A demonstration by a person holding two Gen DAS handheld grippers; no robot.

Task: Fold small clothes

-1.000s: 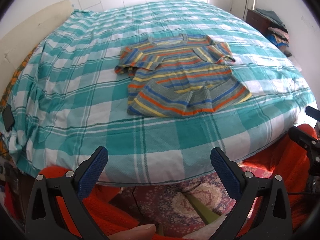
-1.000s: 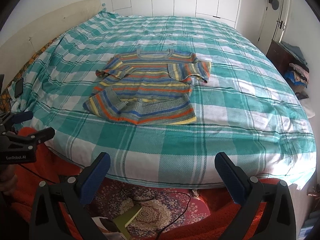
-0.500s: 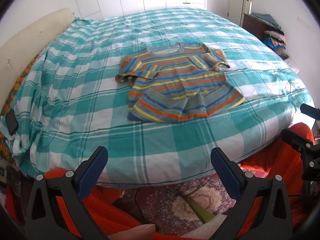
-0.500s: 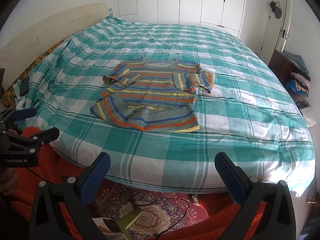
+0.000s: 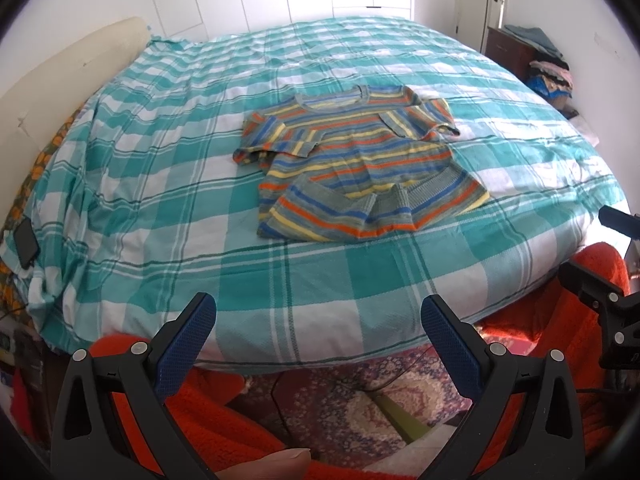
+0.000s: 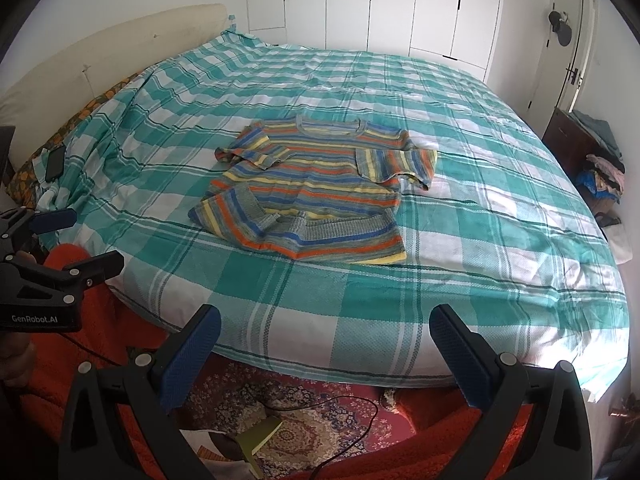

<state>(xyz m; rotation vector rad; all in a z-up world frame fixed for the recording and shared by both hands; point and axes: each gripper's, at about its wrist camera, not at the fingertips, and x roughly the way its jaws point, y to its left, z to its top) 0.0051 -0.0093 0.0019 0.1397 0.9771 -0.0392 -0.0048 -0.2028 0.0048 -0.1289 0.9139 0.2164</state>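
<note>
The large bed covered in a teal-and-white checked cotton sheet (image 5: 168, 184) filled most of both views, its near edge just beyond the tools. A patterned red rug (image 6: 304, 428) lay on the floor below that edge, and a dark wooden side cabinet stacked with clothes (image 6: 592, 148) stood at the far right.

The small knitted short-sleeved top in grey, orange, blue and yellow stripes (image 5: 352, 168) lay flat near the middle of the bed, touching nothing but the sheet. Its long axis ran near to far, neckline at the far end and hem toward the tools. The hem was turned up in an uneven band, and both sleeves were partly doubled over the body. The fold was judged incomplete.

The left gripper, black-framed with blue pads (image 5: 318, 334), stood wide open and held nothing. The right gripper of the same build (image 6: 326, 340) was likewise fully spread and empty. Both hung at the near edge of the bed, well apart from the garment.

The garment lay ahead of both tools, slightly right of centre for the left and slightly left for the right; neither was clearly nearer. The next reach would need to go forward over the near sheet to the hem corners.
</note>
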